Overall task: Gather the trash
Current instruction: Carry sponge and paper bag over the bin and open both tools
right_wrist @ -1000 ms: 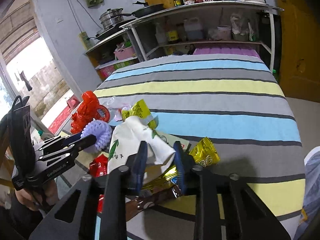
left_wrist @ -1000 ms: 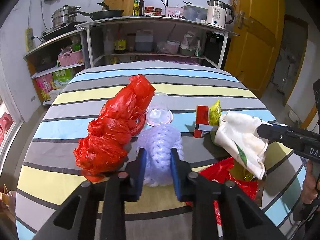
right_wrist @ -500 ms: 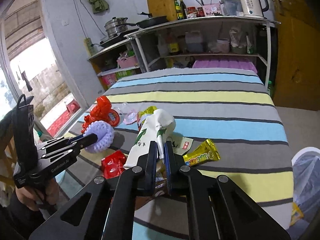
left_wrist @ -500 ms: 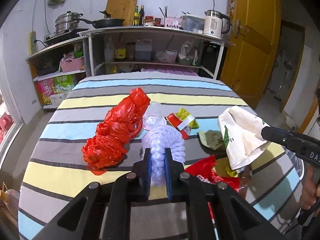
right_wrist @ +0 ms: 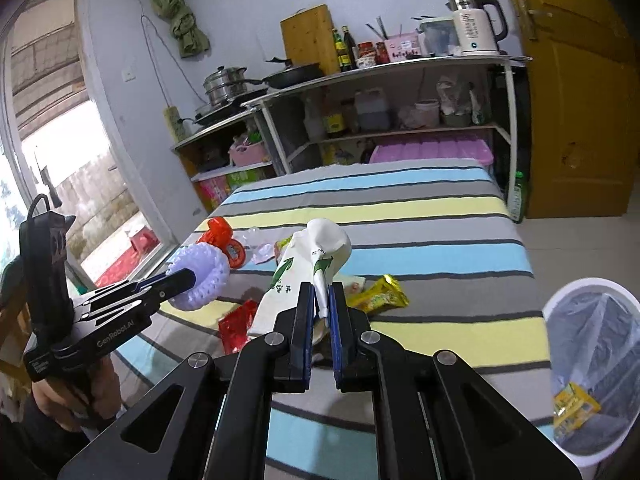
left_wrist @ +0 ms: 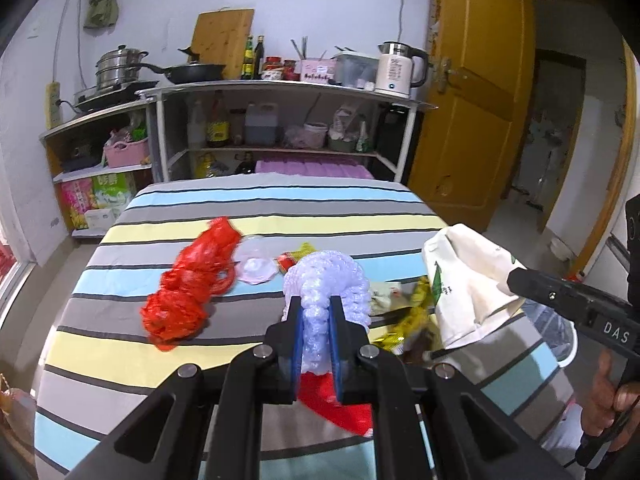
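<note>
My left gripper (left_wrist: 316, 316) is shut on a purple foam net (left_wrist: 326, 280) and holds it above the striped table (left_wrist: 260, 200); it also shows in the right wrist view (right_wrist: 202, 276). My right gripper (right_wrist: 322, 300) is shut on a white paper bag with green arrows (right_wrist: 308, 268), lifted off the table; the bag also shows in the left wrist view (left_wrist: 464, 280). A red plastic bag (left_wrist: 192, 284), a clear plastic lid (left_wrist: 256, 266), a yellow wrapper (right_wrist: 378, 298) and a red wrapper (right_wrist: 236, 322) lie on the table.
A white bin with a clear liner (right_wrist: 592, 356) stands on the floor right of the table, holding a yellow wrapper (right_wrist: 574, 404). Kitchen shelves (left_wrist: 280, 120) stand behind the table. A yellow door (left_wrist: 472, 112) is at the right.
Both grippers have closed on their items and lifted them off the table. The left holds the foam net, the right the paper bag. The bin has come into the right wrist view.
</note>
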Demonstrator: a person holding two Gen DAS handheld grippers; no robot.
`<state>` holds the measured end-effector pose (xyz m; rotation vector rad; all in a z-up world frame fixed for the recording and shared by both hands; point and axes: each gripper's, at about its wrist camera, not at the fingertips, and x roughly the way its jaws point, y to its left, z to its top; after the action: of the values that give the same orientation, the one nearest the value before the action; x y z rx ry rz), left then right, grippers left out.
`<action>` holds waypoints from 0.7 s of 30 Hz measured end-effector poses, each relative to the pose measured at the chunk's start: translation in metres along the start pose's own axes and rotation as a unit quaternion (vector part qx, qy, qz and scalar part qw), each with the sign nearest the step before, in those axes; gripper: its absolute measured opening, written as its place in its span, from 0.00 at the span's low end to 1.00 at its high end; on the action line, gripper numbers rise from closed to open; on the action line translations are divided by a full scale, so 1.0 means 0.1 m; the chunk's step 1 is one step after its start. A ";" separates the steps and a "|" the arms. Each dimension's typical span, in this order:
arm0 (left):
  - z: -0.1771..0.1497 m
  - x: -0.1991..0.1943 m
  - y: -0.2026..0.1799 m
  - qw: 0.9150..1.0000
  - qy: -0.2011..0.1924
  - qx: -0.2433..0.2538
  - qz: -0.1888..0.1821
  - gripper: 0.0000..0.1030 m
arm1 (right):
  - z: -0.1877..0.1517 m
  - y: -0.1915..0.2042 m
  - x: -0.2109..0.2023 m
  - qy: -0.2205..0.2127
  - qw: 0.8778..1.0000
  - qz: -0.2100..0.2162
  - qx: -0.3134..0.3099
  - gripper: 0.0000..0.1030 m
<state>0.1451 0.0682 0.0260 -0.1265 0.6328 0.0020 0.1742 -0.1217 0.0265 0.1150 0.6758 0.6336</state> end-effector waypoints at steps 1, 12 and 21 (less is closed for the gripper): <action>0.00 0.00 -0.04 1.000 -0.001 0.001 -0.003 0.11 | -0.01 -0.02 -0.04 -0.002 1.000 -0.002 0.002 0.08; -0.01 -0.05 -0.61 0.999 0.000 0.030 -0.046 0.11 | -0.10 -0.25 -0.46 -0.030 0.999 -0.036 0.024 0.08; 0.06 0.06 -1.12 0.994 0.002 0.058 -0.089 0.11 | -0.22 -0.65 -0.86 -0.053 0.994 -0.077 0.053 0.08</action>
<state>0.1583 -0.0422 0.0400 -0.0693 0.6222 -0.2066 0.1423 -0.2267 0.0373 0.1911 0.6095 0.4400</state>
